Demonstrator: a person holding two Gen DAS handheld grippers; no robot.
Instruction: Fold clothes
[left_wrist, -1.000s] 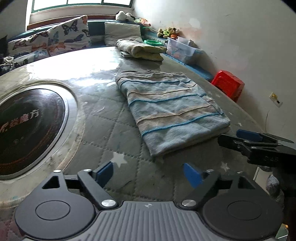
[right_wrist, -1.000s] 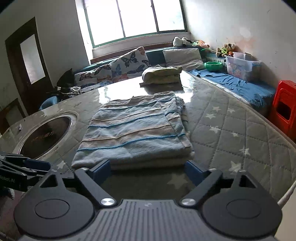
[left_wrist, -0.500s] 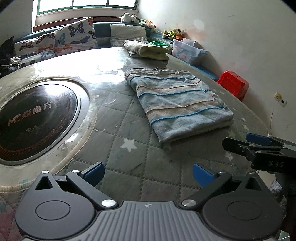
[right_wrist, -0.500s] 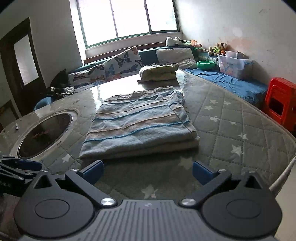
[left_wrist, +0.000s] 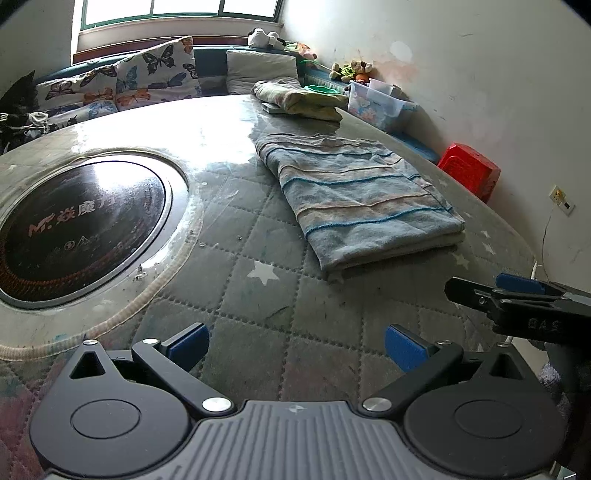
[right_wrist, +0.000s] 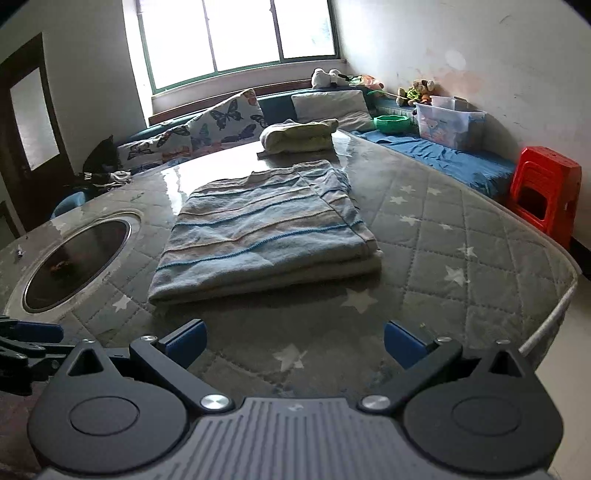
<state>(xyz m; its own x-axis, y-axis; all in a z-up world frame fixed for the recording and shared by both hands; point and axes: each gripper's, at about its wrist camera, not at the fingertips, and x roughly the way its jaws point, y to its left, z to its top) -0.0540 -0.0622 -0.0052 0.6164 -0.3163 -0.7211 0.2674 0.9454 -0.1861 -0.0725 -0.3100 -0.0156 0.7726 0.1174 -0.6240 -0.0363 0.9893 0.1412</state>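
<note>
Lying flat on the quilted table cover (right_wrist: 443, 236), the striped garment (right_wrist: 258, 236) is sitting folded into a neat rectangle, its layered edge facing the near side. Neither claw is touching it. The left gripper (left_wrist: 295, 345) is hovering over the near part of the table with its blue-padded fingers spread wide and nothing between them; the garment is lying far and to the right of it. The right gripper (right_wrist: 293, 341) is likewise hanging released and empty, its fingers parted, with the garment sitting straight ahead, just past the near strip of star-patterned cover. In the left wrist view the right gripper is showing at the right edge, side-on. A dark round inset panel (left_wrist: 74, 229) is lying in the table to the left of the garment, well apart from it. At the far end of the table a second folded bundle (right_wrist: 299, 136), pale yellow-green, is resting apart from the striped one. Beyond the table, butterfly-print cushions (right_wrist: 221, 118) are leaning under the window, and a red plastic stool (right_wrist: 543, 192) is standing by the right wall.
</note>
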